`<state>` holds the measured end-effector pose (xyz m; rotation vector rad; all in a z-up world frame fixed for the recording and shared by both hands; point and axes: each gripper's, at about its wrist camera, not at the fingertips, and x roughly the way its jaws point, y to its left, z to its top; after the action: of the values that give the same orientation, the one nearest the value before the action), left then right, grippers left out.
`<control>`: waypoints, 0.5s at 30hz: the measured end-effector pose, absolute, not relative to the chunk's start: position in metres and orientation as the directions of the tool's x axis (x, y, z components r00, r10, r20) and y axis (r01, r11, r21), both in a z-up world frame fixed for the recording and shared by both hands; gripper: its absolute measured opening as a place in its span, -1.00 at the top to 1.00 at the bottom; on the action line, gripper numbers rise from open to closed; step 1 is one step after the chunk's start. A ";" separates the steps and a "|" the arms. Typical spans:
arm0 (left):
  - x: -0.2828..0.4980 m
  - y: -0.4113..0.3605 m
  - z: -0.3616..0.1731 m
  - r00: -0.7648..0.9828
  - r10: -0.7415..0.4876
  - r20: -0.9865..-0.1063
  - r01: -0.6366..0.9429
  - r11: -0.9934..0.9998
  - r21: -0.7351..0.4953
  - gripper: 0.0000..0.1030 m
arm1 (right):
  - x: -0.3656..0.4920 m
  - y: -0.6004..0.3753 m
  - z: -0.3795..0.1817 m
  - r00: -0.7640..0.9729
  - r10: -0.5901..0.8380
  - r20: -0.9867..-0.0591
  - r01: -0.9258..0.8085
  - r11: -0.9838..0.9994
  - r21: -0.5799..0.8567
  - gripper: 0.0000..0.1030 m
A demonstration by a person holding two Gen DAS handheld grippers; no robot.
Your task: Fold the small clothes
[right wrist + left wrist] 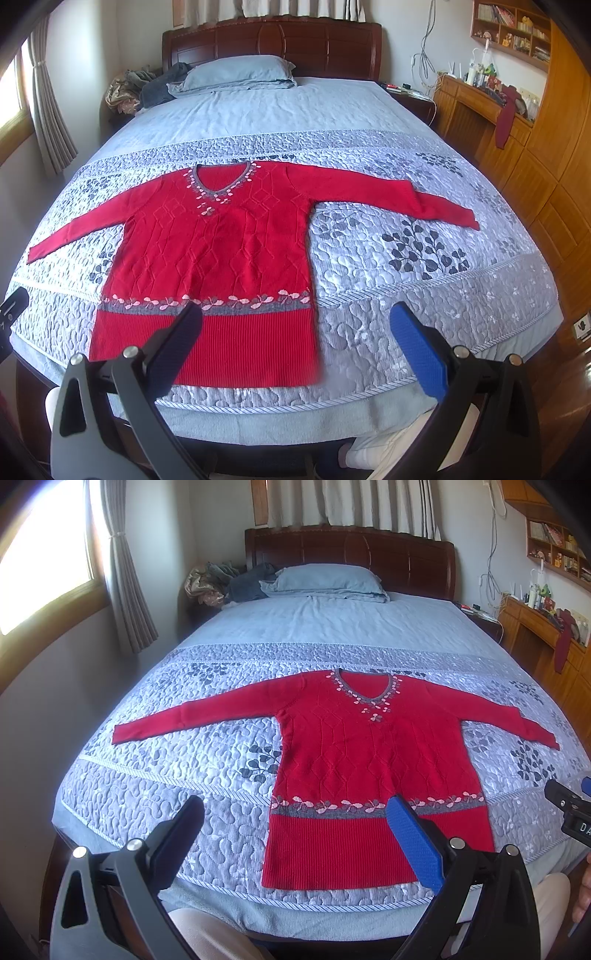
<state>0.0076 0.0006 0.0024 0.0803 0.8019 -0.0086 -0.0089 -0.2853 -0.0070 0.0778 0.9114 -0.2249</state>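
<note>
A red knitted sweater (pixel 369 760) lies flat, front up, on the quilted bed, both sleeves spread out sideways and its ribbed hem towards me. It also shows in the right wrist view (pixel 218 258). My left gripper (pixel 295 812) is open and empty, held above the foot of the bed near the hem's left half. My right gripper (pixel 295 321) is open and empty, above the hem's right corner. The right gripper's body shows at the right edge of the left wrist view (pixel 569 808).
The bed's blue-grey quilt (pixel 406 266) ends at a near edge (pixel 295 406) just below the hem. A pillow (pixel 236 70) and bundled clothes (pixel 147 88) lie at the wooden headboard. A wooden desk and cabinets (pixel 517 122) stand on the right, a curtained window (pixel 44 572) on the left.
</note>
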 end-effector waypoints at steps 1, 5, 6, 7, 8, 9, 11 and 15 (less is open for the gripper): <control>0.007 0.000 0.002 0.695 0.023 -0.718 0.038 0.997 0.069 -0.93 | -0.009 -0.285 -0.007 0.591 -0.161 -0.790 0.226 0.974 -0.029 -0.95; 0.007 0.000 0.002 0.695 0.023 -0.719 0.038 0.997 0.070 -0.93 | -0.008 -0.285 -0.008 0.592 -0.164 -0.789 0.227 0.973 -0.032 -0.95; 0.007 0.001 0.002 0.695 0.023 -0.719 0.038 0.997 0.069 -0.93 | -0.008 -0.285 -0.008 0.591 -0.164 -0.790 0.227 0.973 -0.033 -0.95; 0.008 0.001 0.002 0.694 0.023 -0.719 0.039 0.997 0.069 -0.93 | -0.008 -0.286 -0.009 0.590 -0.163 -0.791 0.227 0.973 -0.032 -0.95; 0.008 0.001 0.002 0.694 0.022 -0.719 0.039 0.997 0.069 -0.93 | -0.008 -0.286 -0.009 0.589 -0.163 -0.791 0.227 0.973 -0.031 -0.95; 0.008 0.000 0.002 0.694 0.023 -0.719 0.039 0.997 0.069 -0.93 | -0.008 -0.286 -0.010 0.589 -0.162 -0.792 0.227 0.973 -0.030 -0.95; 0.008 0.001 0.002 0.694 0.023 -0.719 0.038 0.997 0.069 -0.93 | -0.008 -0.286 -0.010 0.589 -0.163 -0.791 0.227 0.973 -0.031 -0.95; 0.008 0.001 0.002 0.694 0.023 -0.719 0.038 0.997 0.069 -0.93 | -0.008 -0.286 -0.010 0.589 -0.163 -0.791 0.227 0.973 -0.031 -0.95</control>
<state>0.0079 0.0005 0.0023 0.0810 0.8037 -0.0085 -0.0077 -0.2861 -0.0101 0.0758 0.9132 -0.2271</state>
